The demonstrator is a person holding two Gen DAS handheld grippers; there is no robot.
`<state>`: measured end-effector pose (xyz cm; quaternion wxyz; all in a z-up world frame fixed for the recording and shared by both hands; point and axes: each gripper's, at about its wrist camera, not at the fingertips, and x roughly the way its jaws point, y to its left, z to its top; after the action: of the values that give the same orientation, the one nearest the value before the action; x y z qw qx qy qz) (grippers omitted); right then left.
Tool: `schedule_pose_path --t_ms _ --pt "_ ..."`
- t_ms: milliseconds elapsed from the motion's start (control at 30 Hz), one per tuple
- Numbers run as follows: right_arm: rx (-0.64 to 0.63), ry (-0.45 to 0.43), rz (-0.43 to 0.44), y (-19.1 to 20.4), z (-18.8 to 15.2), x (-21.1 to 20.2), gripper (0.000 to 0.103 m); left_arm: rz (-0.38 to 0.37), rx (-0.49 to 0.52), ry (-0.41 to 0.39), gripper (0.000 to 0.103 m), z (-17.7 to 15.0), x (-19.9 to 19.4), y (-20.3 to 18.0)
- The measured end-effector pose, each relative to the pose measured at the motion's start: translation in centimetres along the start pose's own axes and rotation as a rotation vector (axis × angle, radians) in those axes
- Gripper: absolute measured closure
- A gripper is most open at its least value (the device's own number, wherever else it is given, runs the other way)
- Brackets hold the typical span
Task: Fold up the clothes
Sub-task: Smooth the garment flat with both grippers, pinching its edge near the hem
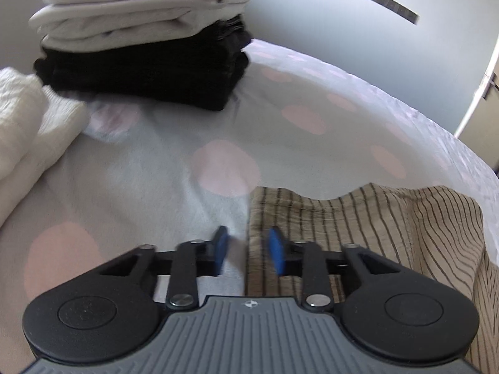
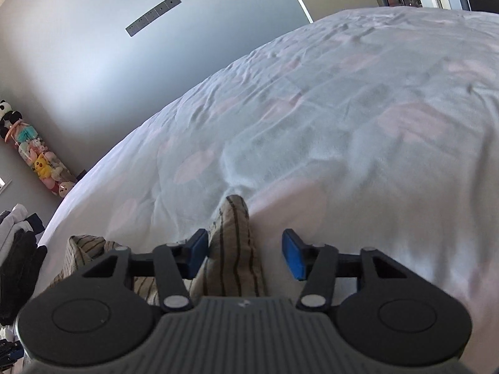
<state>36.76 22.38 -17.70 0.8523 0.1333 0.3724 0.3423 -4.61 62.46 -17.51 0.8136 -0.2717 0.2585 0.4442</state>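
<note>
Right wrist view, striped cloth [image 2: 232, 249] between released right tongs [image 2: 246, 257], left tongs [image 1: 249, 249] released over its edge

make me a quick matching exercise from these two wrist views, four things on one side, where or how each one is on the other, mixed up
Things:
1. striped garment
2. black folded clothes
3. cream knit item
4. right gripper

Places or states:
a. bottom of the stack on the bed
b. at the left edge of the left wrist view, beside the stack
c. open, a striped fold between its fingers
d. lying on the spotted bedsheet, its edge between the left gripper's fingers

Pairs: 1-d, 2-a, 3-b, 4-c
</note>
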Motion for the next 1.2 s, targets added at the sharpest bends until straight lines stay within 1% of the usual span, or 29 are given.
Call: schedule_pose_path --t_ms 33,67,100,200,267,467,600,633,667,733,767,800,833,867,900,933,967,1000,1067,1133,1200 --pt "-0.025 0.002 -0.003 0.3 -0.1 0.1 0.088 0.0 0.016 -0.012 0.099 -0.1 -0.1 -0.2" --pt "-0.043 0.001 -0.002 0.5 -0.2 0.2 0.095 -0.001 0.032 -0.024 0.103 -0.2 -0.1 -0.4" --pt "-0.051 -0.007 -0.002 0.5 -0.1 0.0 0.097 0.005 0.04 -0.042 0.103 -0.3 -0.3 -0.5" --pt "-0.058 -0.047 -0.012 0.5 0.1 -0.8 0.099 0.047 0.02 -0.084 0.103 -0.1 -1.2 0.2" --pt "-0.045 -0.055 -0.032 0.0 0.3 -1.1 0.1 0.087 -0.002 -0.097 0.103 0.2 -1.8 1.0" --pt "-0.005 -0.079 -0.089 -1.7 0.9 -1.9 0.103 0.254 -0.058 -0.097 0.103 0.9 -3.0 3.6" --pt "0.022 -0.096 -0.127 -2.7 1.3 -2.5 0.103 0.396 -0.05 -0.083 0.103 1.2 -3.1 4.6" --pt "0.029 -0.1 -0.137 -3.0 1.4 -2.6 0.102 0.412 -0.056 -0.076 0.103 1.2 -3.1 4.9" --pt "0.036 -0.104 -0.147 -3.3 1.4 -2.8 0.102 0.417 -0.066 -0.067 0.103 1.2 -3.0 5.2" --pt "0.049 -0.112 -0.166 -3.8 1.6 -3.0 0.097 0.419 -0.076 -0.056 0.102 1.1 -3.1 5.6" --pt "0.055 -0.108 -0.167 -3.8 1.5 -3.3 0.097 0.418 -0.079 -0.051 0.102 1.0 -3.1 5.7" --pt "0.059 -0.095 -0.159 -3.6 1.2 -3.6 0.097 0.409 -0.08 -0.047 0.101 0.8 -3.2 5.8" --pt "0.064 -0.081 -0.151 -3.4 0.9 -4.0 0.092 0.386 -0.089 -0.048 0.099 0.6 -3.5 5.8" --pt "0.069 -0.068 -0.144 -3.2 0.6 -4.4 0.088 0.36 -0.107 -0.051 0.091 0.4 -4.0 5.9" --pt "0.074 -0.055 -0.136 -2.9 0.3 -4.7 0.076 0.344 -0.128 -0.05 0.084 0.3 -4.5 5.9" --pt "0.078 -0.042 -0.128 -2.7 0.0 -5.1 0.065 0.336 -0.153 -0.046 0.068 0.2 -5.0 6.0" --pt "0.083 -0.029 -0.12 -2.5 -0.3 -5.5 0.064 0.328 -0.178 -0.043 0.056 0.1 -5.6 6.0" --pt "0.088 -0.015 -0.113 -2.3 -0.6 -5.8 0.064 0.323 -0.203 -0.035 0.053 0.0 -6.2 5.9" --pt "0.097 0.011 -0.097 -1.8 -1.2 -6.6 0.063 0.302 -0.242 -0.014 0.052 -0.2 -7.6 5.4" --pt "0.106 0.037 -0.082 -1.4 -1.9 -7.3 0.062 0.251 -0.267 0.015 0.052 -0.8 -9.3 4.6" --pt "0.116 0.064 -0.066 -1.0 -2.5 -8.0 0.057 0.205 -0.281 0.04 0.047 -1.8 -11.2 3.6"
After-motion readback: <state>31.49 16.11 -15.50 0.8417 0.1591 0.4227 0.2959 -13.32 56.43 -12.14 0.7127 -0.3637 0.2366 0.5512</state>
